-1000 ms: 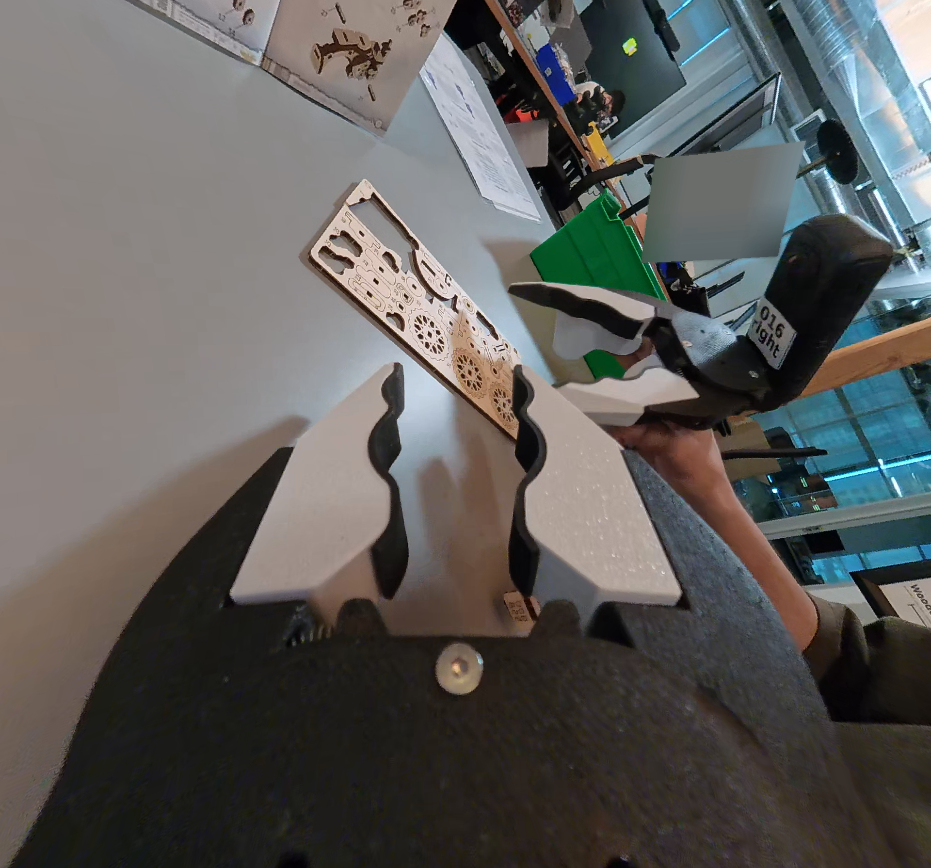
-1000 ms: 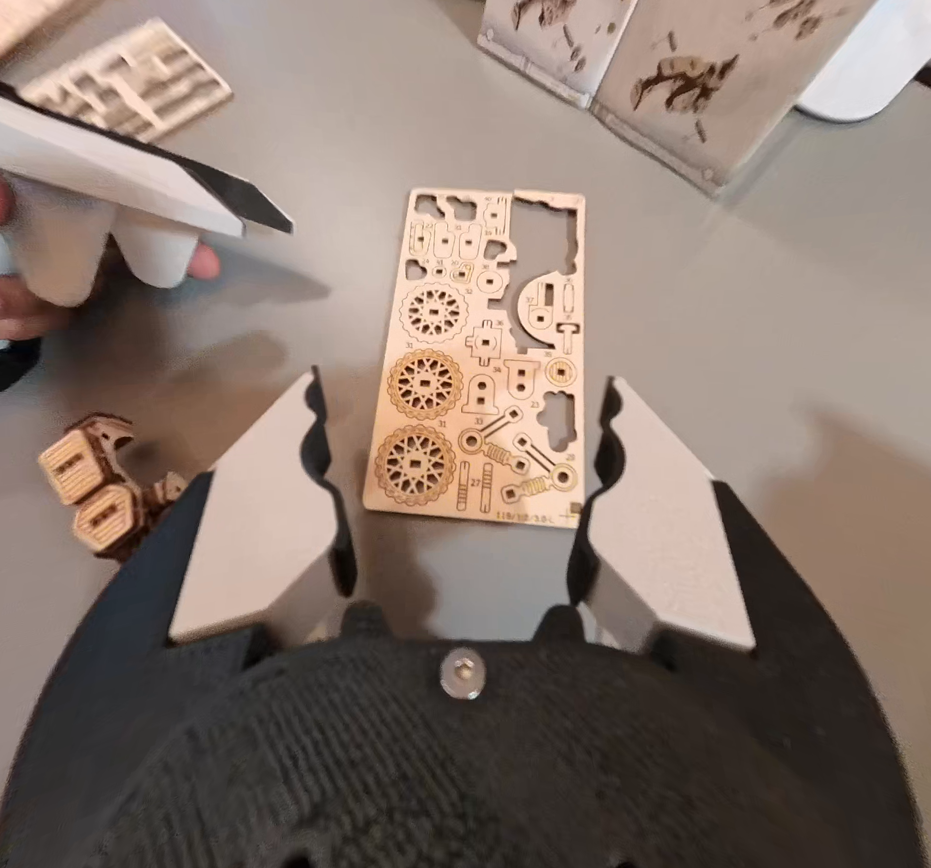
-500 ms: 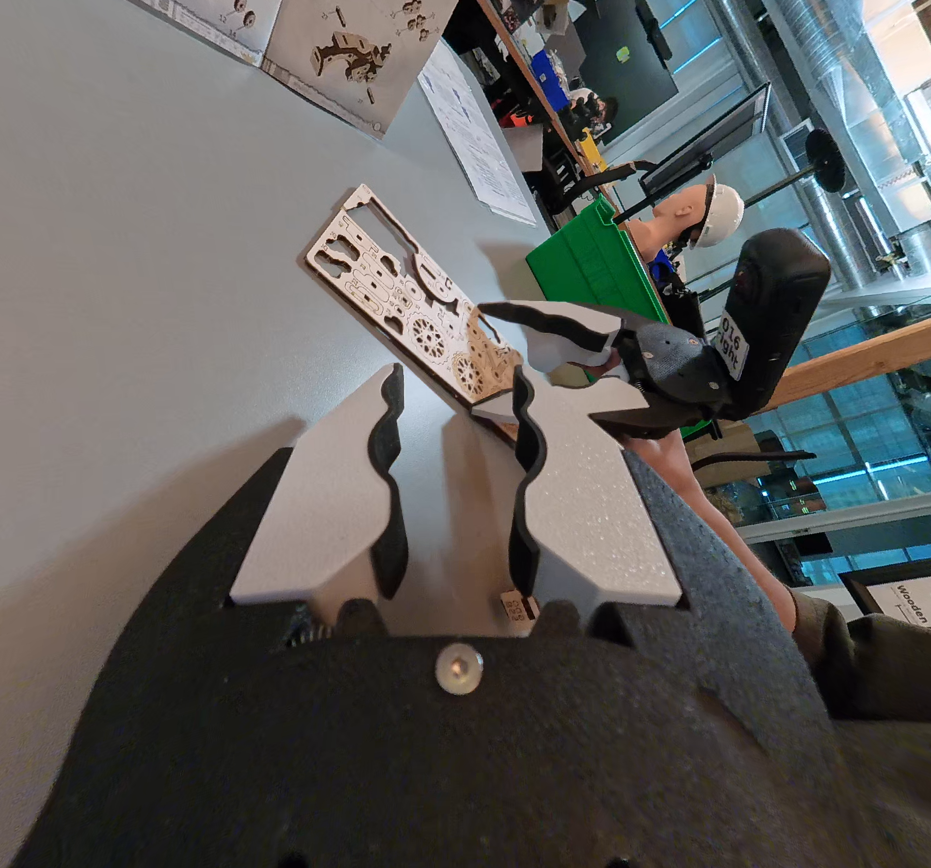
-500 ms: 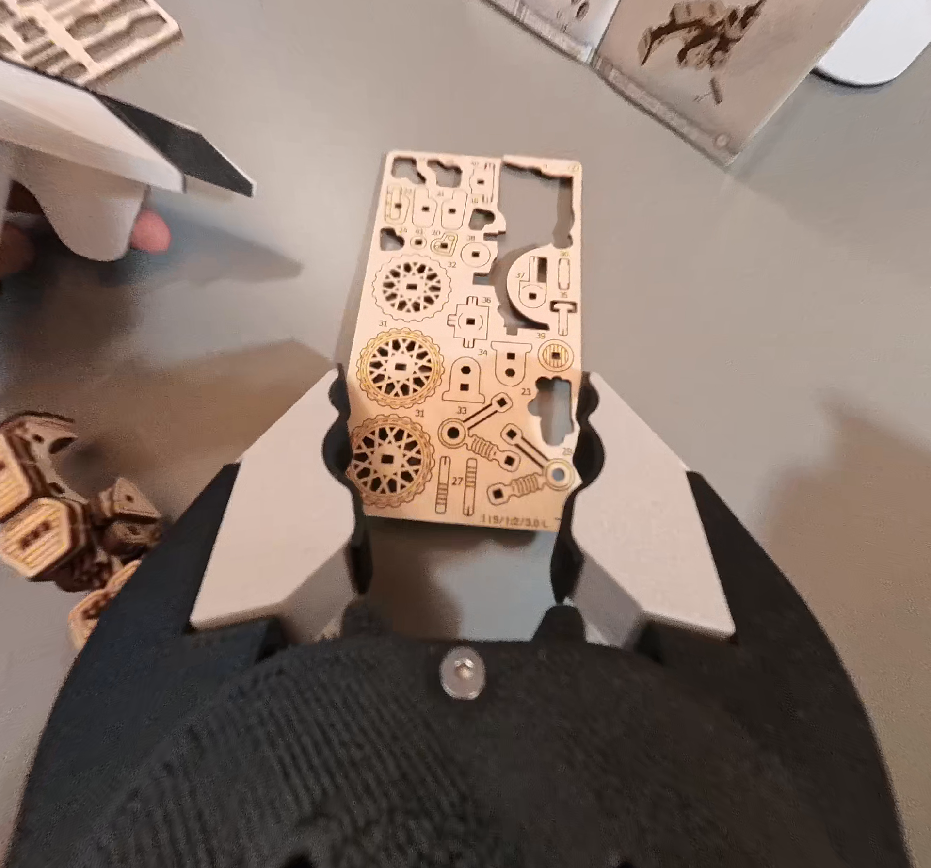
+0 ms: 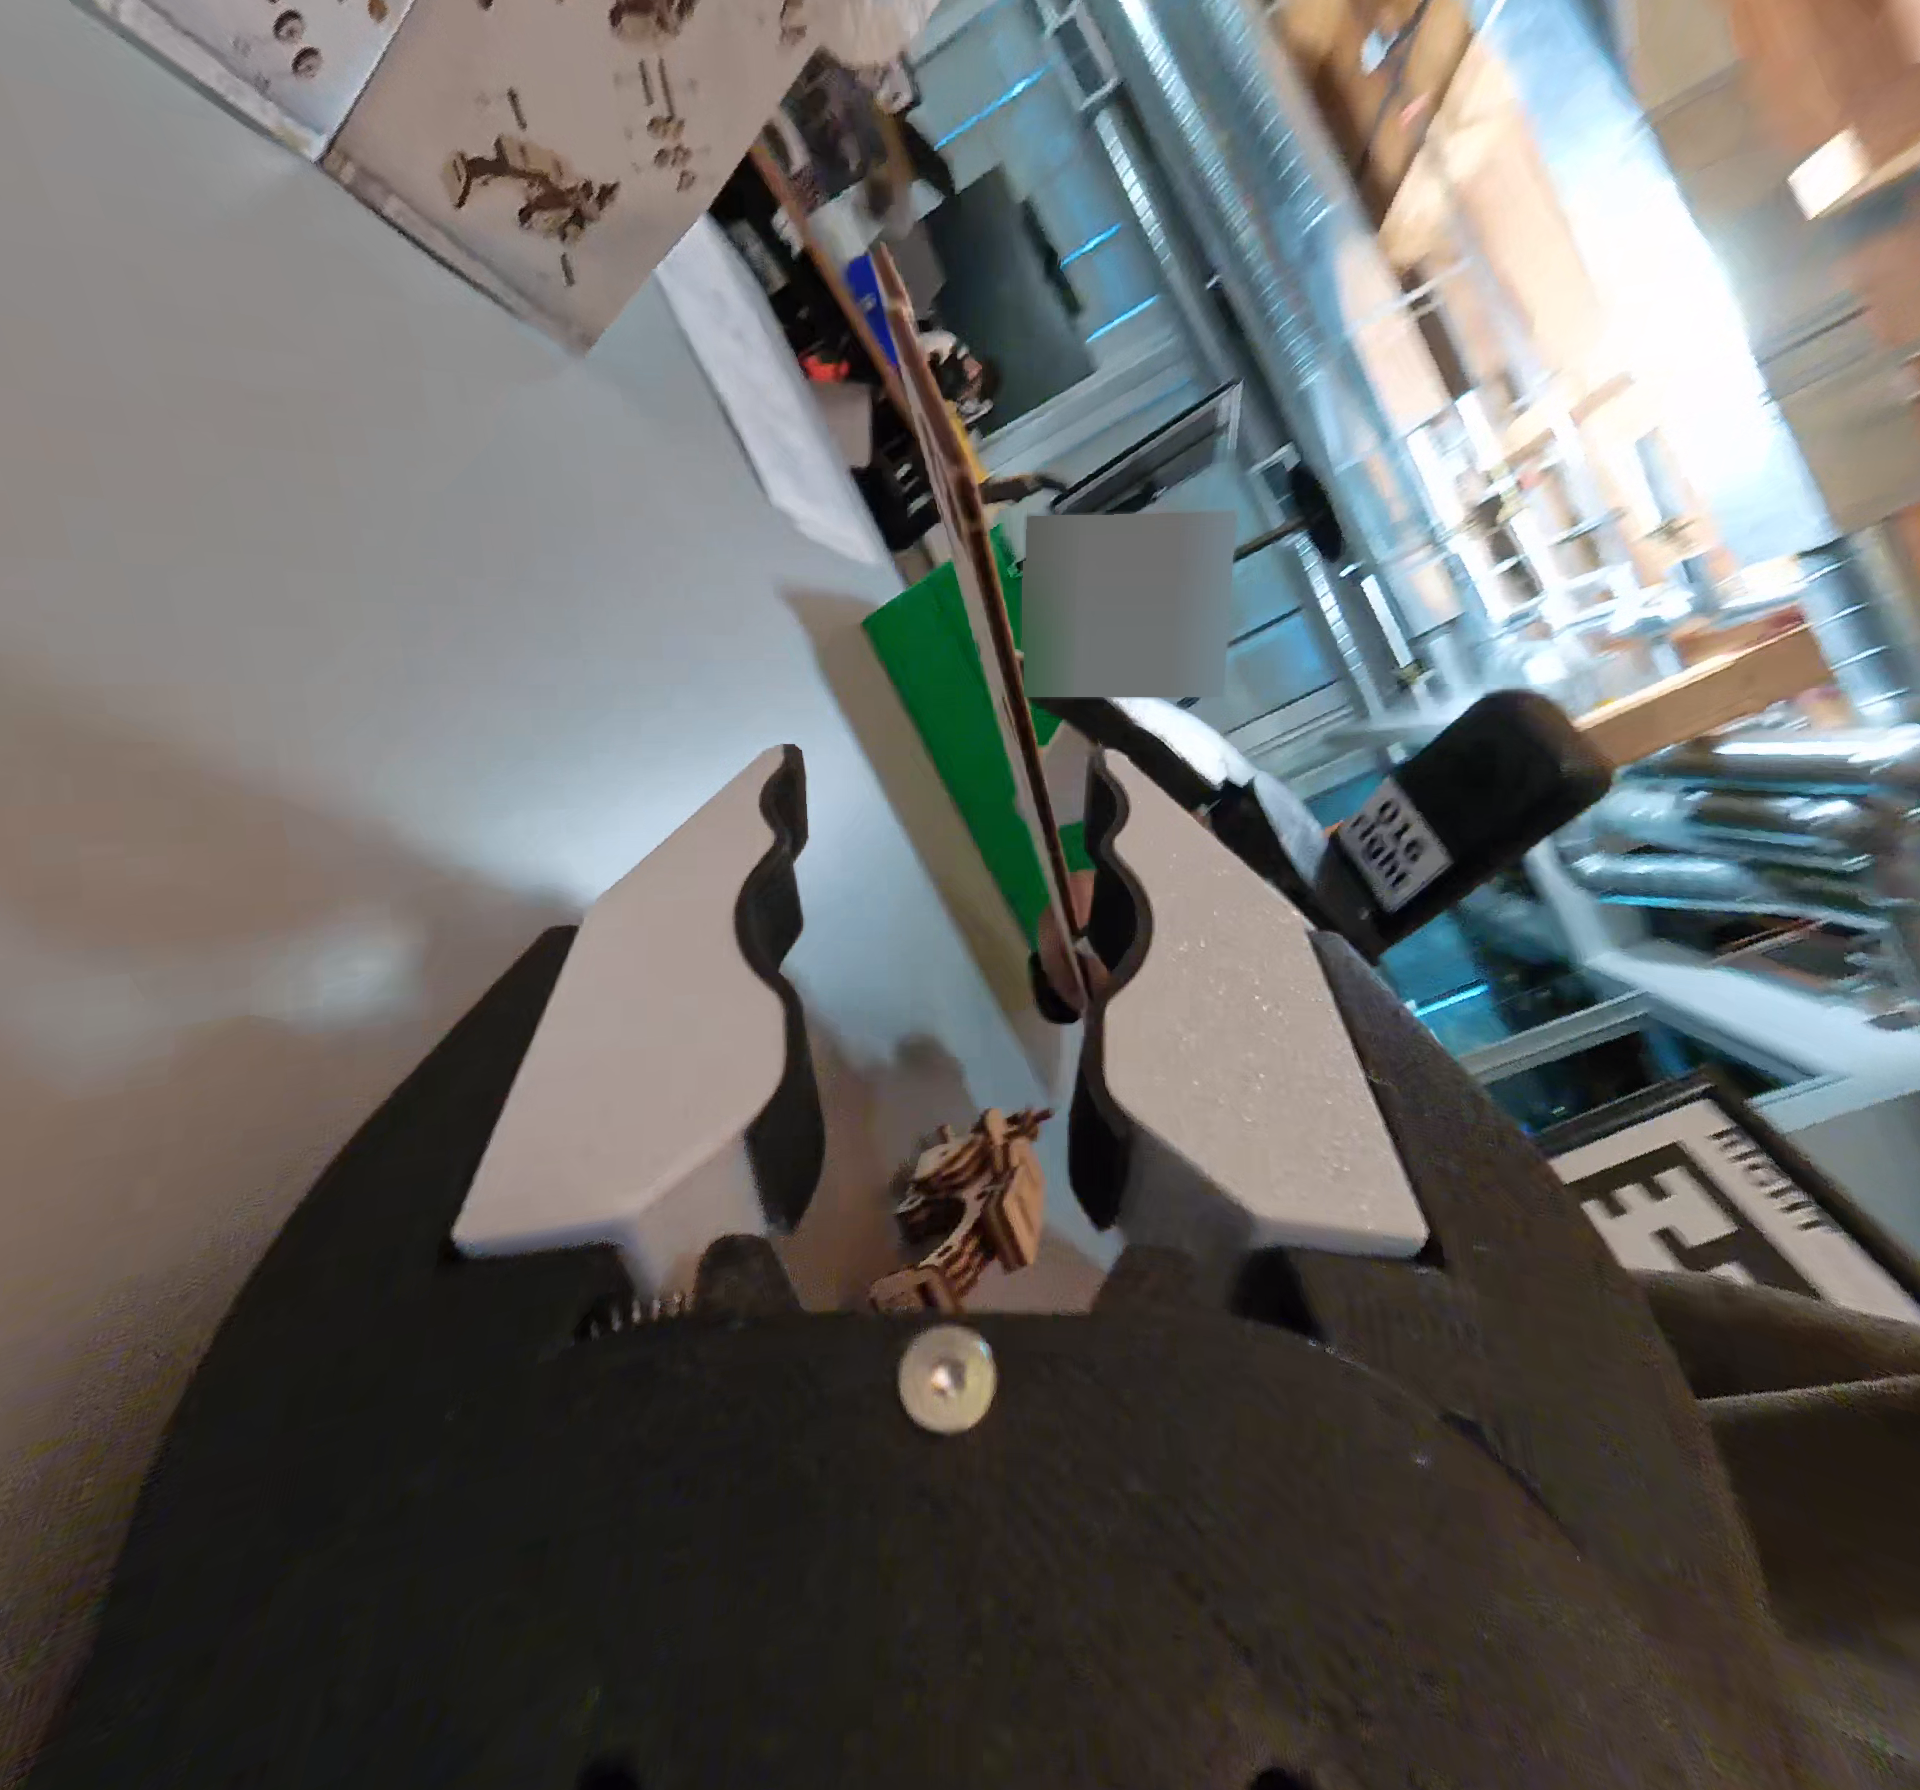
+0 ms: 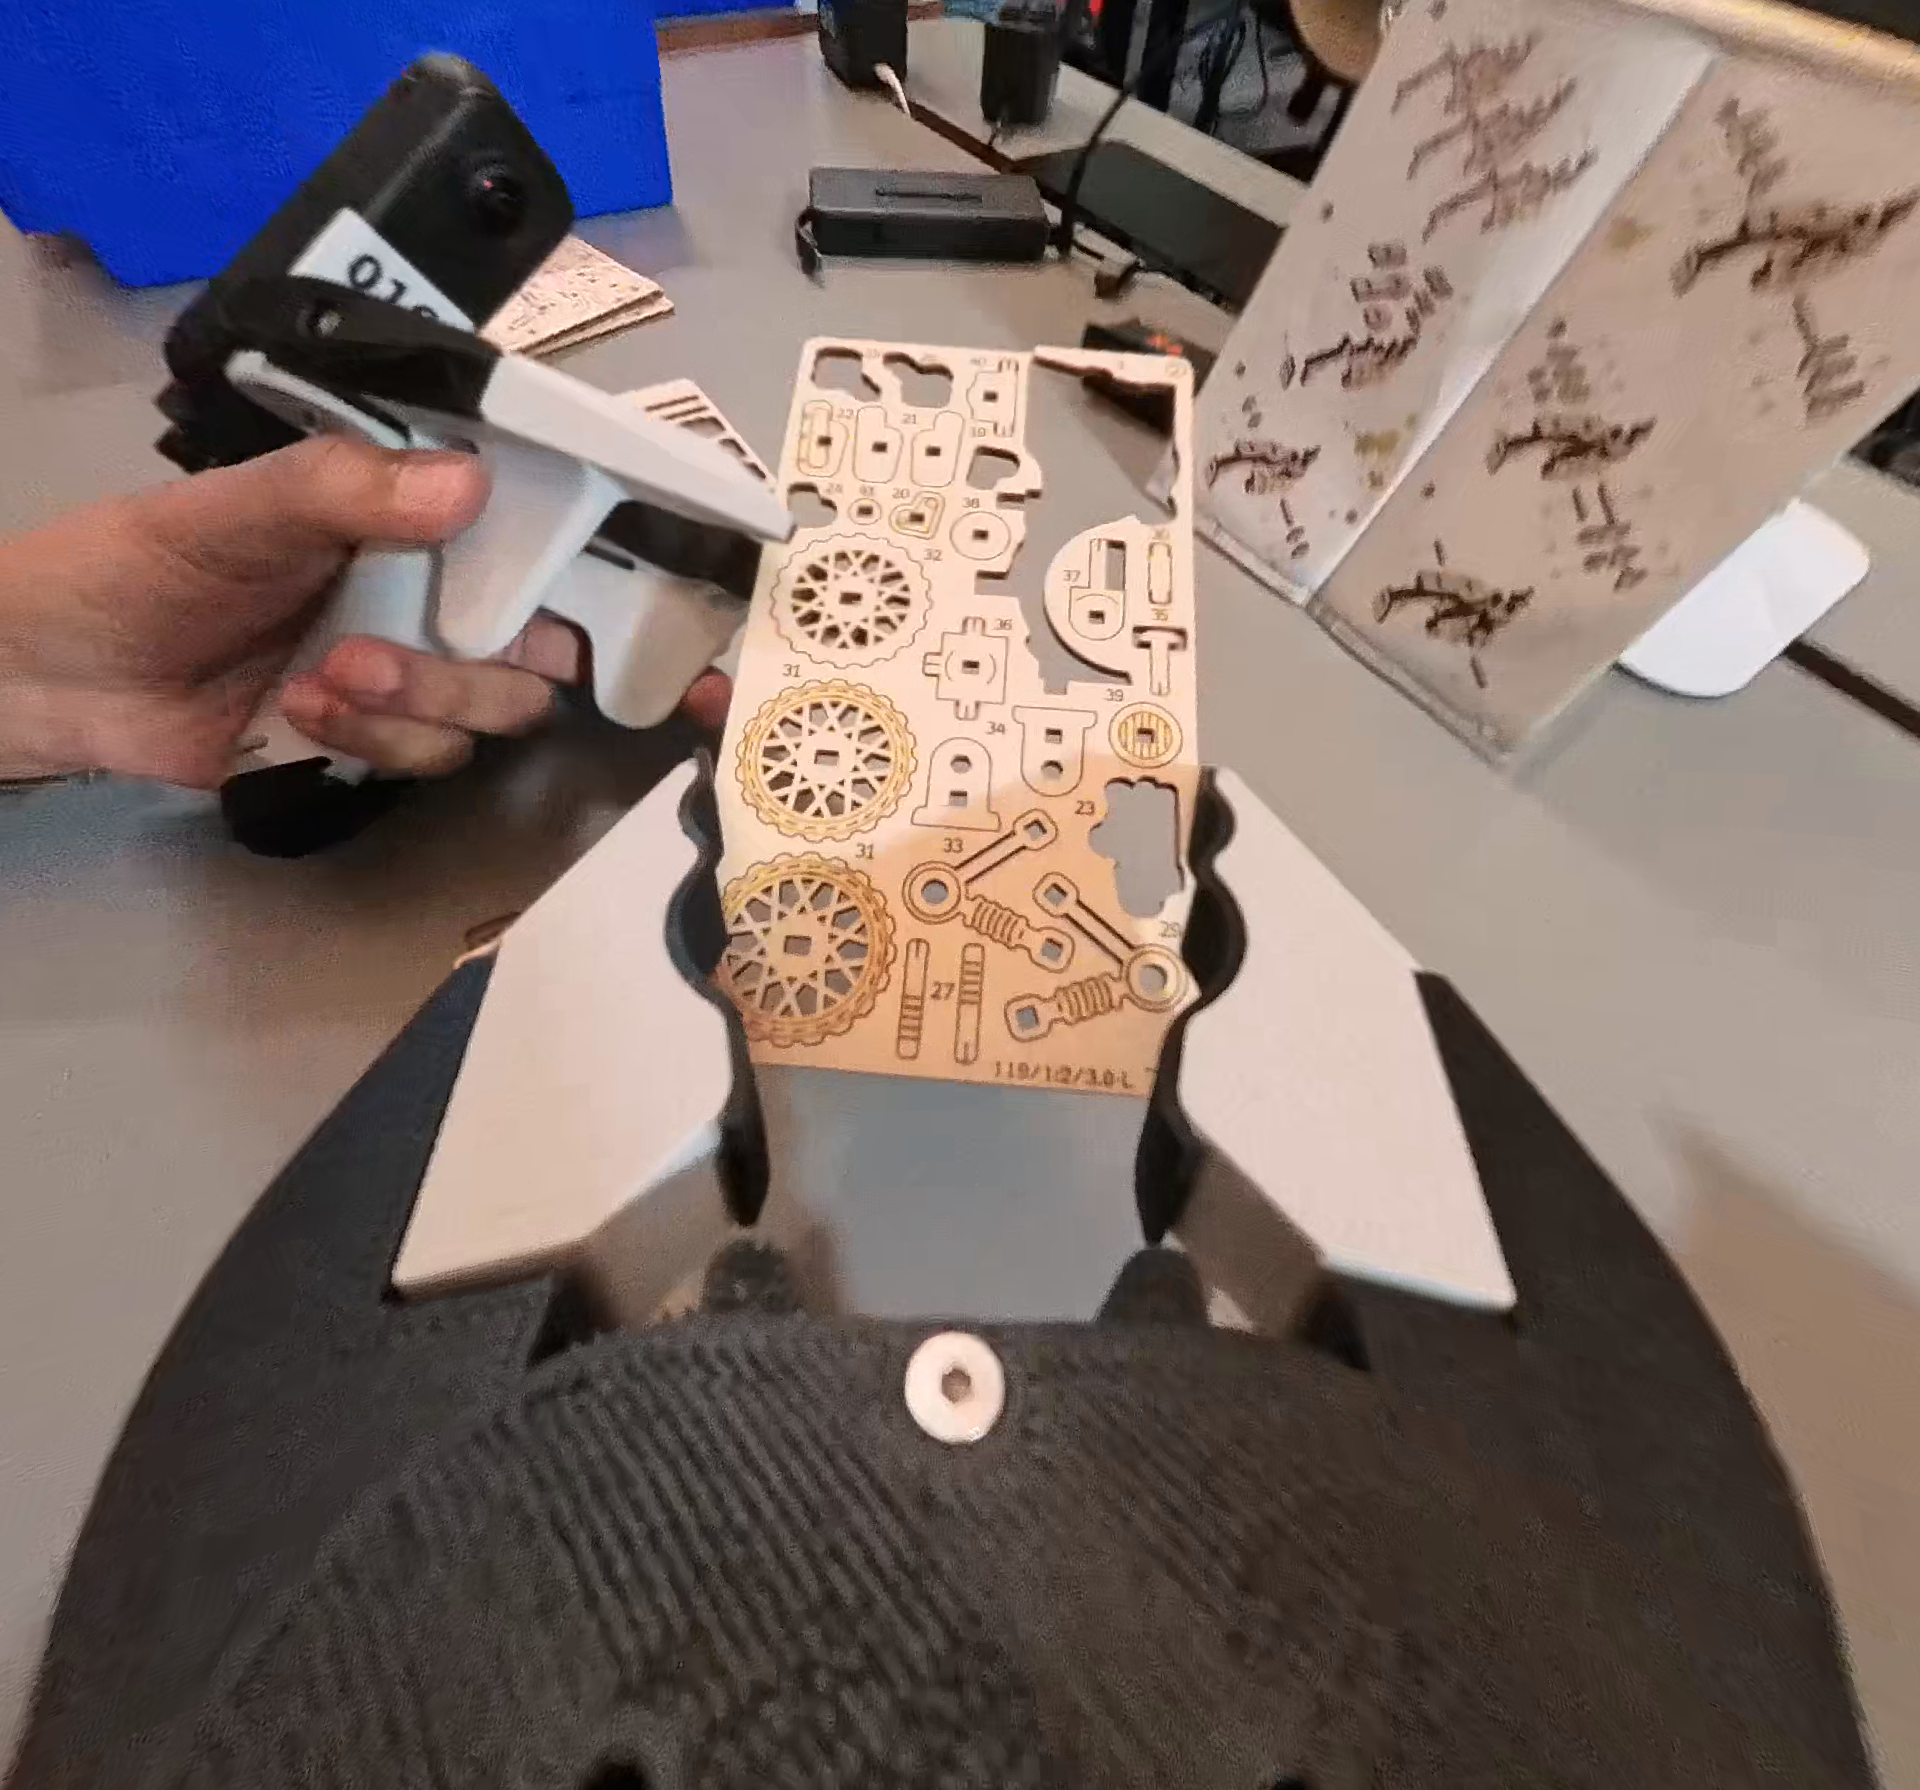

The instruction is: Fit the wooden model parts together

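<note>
Looking along the left hand-held gripper [image 5: 940, 919]: jaws parted, empty. Part-built wooden model [image 5: 971, 1205] lying on the grey worktop [image 5: 312, 597] just below, untouched. Thin wooden parts sheet [image 5: 987, 660] seen edge-on, raised, beside the right finger.

Looking along the right hand-held gripper [image 6: 951, 919]: clamped on the sheet's near end, lifted off the worktop. Most pieces unpunched, several holes already vacated. Left gripper's tip near the far left edge. Judged early: popping out and fitting mostly remain.
</note>
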Available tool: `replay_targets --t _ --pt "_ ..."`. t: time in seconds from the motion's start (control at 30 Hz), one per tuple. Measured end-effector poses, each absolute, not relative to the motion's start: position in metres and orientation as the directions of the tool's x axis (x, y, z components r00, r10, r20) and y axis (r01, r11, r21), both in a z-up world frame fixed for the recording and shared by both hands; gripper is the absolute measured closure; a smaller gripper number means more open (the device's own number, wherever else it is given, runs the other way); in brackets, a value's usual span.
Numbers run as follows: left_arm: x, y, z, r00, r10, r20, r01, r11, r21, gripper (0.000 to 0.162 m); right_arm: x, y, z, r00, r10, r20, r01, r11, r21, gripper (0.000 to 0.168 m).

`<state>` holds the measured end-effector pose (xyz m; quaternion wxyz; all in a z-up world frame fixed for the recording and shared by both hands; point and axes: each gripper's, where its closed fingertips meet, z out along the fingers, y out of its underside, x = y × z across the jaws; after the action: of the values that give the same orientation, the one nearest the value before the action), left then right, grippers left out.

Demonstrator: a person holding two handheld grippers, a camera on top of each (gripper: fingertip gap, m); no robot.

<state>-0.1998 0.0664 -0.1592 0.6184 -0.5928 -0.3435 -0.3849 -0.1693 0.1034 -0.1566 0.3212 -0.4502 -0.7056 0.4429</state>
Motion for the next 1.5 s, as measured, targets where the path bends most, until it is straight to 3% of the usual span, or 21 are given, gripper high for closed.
replay_targets --t 0.27,0.33,0.43,0.57,0.7,0.87,1.07,1.3,1.37,1.5 --pt "-0.194 0.062 -0.14 0.389 -0.236 0.891 0.917 0.011 -0.398 0.135 -0.167 0.089 -0.145 -0.405 0.896 0.182 0.247 0.299 -0.922 0.078" --pt "-0.193 0.061 -0.135 0.393 -0.261 0.882 0.916 0.024 -0.401 0.158 -0.168 0.09 -0.148 -0.394 0.894 0.214 0.248 0.328 -0.911 0.077" --pt "-0.195 0.062 -0.137 0.444 -0.219 0.869 0.894 0.042 -0.446 0.161 -0.169 0.089 -0.147 -0.371 0.881 0.292 0.215 0.388 -0.896 0.077" --pt "-0.203 0.056 -0.131 0.511 -0.196 0.837 0.859 0.1 -0.502 0.162 -0.169 0.094 -0.137 -0.304 0.884 0.354 0.127 0.406 -0.905 0.093" --pt "-0.208 0.052 -0.128 0.573 -0.158 0.804 0.82 0.124 -0.559 0.162 -0.165 0.118 -0.111 -0.23 0.948 0.218 0.019 0.229 -0.973 0.101" --pt "-0.198 0.054 -0.122 0.639 -0.178 0.748 0.769 0.107 -0.631 0.162 -0.167 0.13 -0.112 -0.273 0.962 -0.032 0.085 -0.009 -0.996 0.102" --pt "-0.176 0.062 -0.118 0.759 -0.186 0.624 0.643 0.06 -0.764 0.162 -0.171 0.108 -0.128 -0.405 0.848 -0.342 0.258 -0.252 -0.933 0.097" --pt "-0.177 0.068 -0.124 0.769 -0.134 0.625 0.636 0.062 -0.769 0.155 -0.168 0.083 -0.136 -0.49 0.749 -0.445 0.351 -0.298 -0.888 0.151" --pt "-0.179 0.066 -0.122 0.757 -0.147 0.636 0.65 0.075 -0.756 0.155 -0.169 0.081 -0.134 -0.491 0.744 -0.453 0.346 -0.311 -0.885 0.149" --pt "-0.17 0.065 -0.114 0.781 -0.182 0.598 0.618 0.079 -0.783 0.161 -0.174 0.084 -0.129 -0.488 0.772 -0.407 0.316 -0.278 -0.907 0.126"
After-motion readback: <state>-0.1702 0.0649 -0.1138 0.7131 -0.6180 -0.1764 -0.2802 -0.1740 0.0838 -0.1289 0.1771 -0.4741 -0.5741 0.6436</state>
